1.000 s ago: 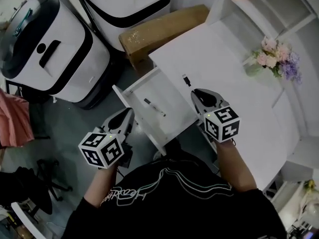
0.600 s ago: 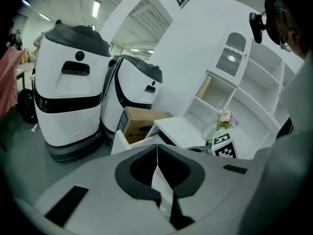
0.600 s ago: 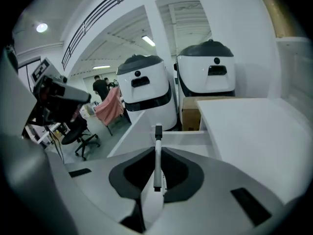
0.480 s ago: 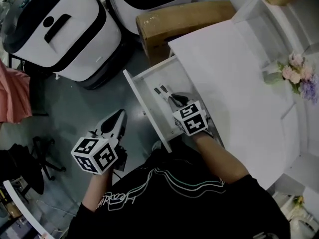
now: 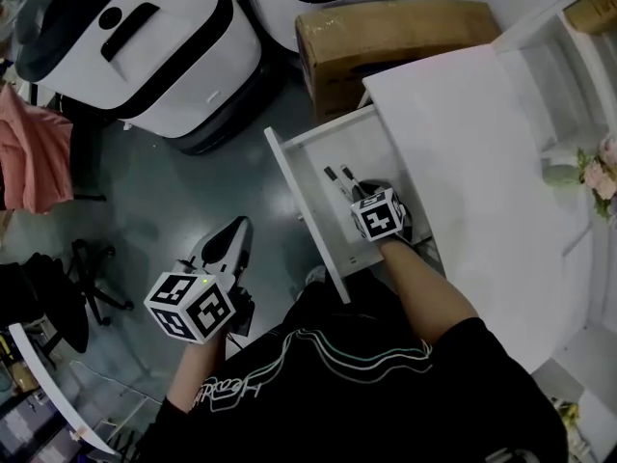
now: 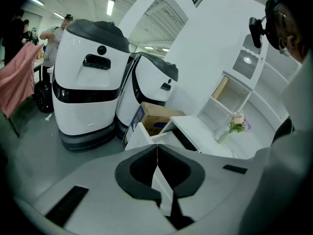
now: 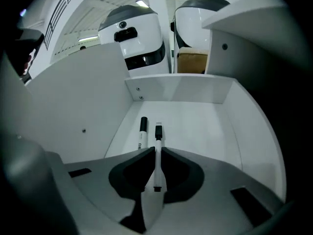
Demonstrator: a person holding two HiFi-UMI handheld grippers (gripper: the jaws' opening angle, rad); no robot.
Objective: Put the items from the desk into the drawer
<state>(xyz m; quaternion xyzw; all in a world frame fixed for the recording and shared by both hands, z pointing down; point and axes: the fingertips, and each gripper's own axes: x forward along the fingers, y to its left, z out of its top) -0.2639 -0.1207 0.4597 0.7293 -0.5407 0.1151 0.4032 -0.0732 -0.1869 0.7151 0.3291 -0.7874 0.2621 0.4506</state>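
We've got the right tool (image 7: 157,151) pinching a white stick (image 7: 158,133) inside the drawer (image 7: 205,116), right beside the marker (image 7: 142,130) | left tool (image 6: 157,148) jaws together, empty

Plain white: drawer (image 5: 301,177) and bench (image 5: 463,123). The marker (image 7: 142,131) had a white body and black cap. The slim pen (image 7: 158,133) was white with a black tip. The left gripper (image 6: 157,147) and right gripper (image 7: 157,150) had pale grey shells, black pads and black-and-white square-marker cubes. The far box (image 5: 386,32) was brown, and the machines (image 5: 154,56) were white with black bands.
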